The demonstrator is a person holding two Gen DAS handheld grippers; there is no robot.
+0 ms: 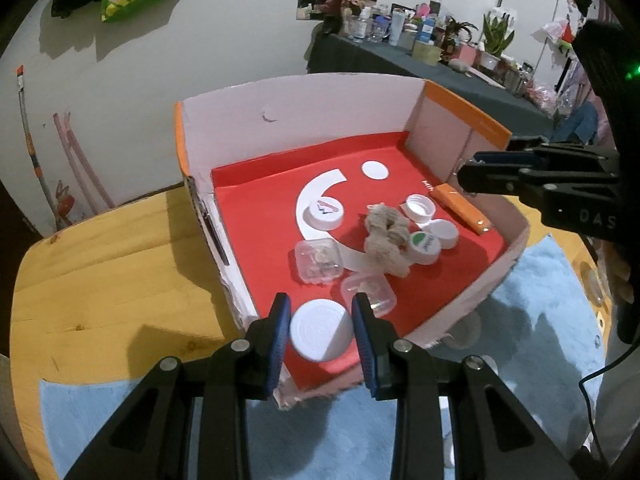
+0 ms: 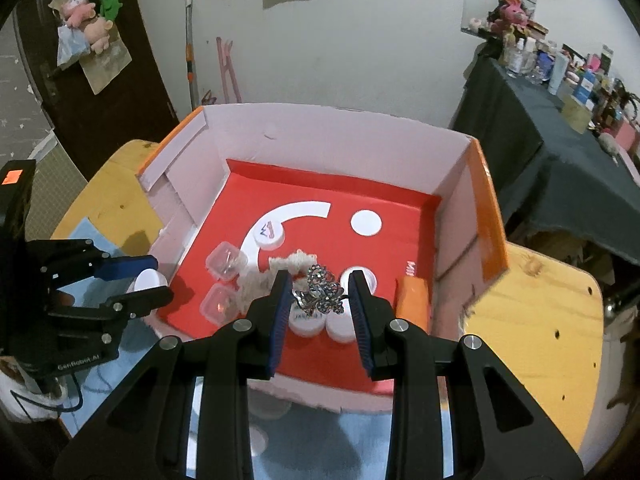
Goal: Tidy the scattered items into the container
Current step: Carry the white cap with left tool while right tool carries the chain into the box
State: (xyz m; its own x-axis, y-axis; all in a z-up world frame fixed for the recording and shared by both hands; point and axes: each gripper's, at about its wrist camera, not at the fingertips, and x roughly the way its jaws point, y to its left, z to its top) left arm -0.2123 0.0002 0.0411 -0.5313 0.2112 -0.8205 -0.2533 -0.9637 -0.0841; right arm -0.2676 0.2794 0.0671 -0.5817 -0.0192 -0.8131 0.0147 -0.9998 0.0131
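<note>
2 tools hang over the open white cardboard box with orange edges and a red floor [image 2: 486,216], which stands on my yellow wooden desk [image 1: 100,280] partly over a pale blue cloth [image 1: 540,300]. My left tool [image 1: 320,332] grasps a round white plastic lid [image 1: 320,334], its blue pads [image 1: 280,344] pressed on either side, just above the box's near corner; the right wrist view shows that same lid [image 2: 149,280] pinched at the box's left wall. My right tool [image 2: 320,300] is clenched on a silver filigree hair clip [image 2: 320,292], held above the box floor over 2 white bottle caps [image 2: 306,324]. Inside the box lie a beige knitted scrunchie [image 1: 386,236], 2 small clear plastic cases [image 1: 318,260], an orange rectangular lighter [image 1: 462,208] along the right wall, a white cap with a red and blue logo [image 1: 326,214], an upturned white cap [image 1: 420,207], a plain white cap [image 1: 444,232] and a white cap with a green mark [image 1: 424,246]. Beyond, a dark-draped side table [image 2: 528,152] carries bottles and boxes.
</note>
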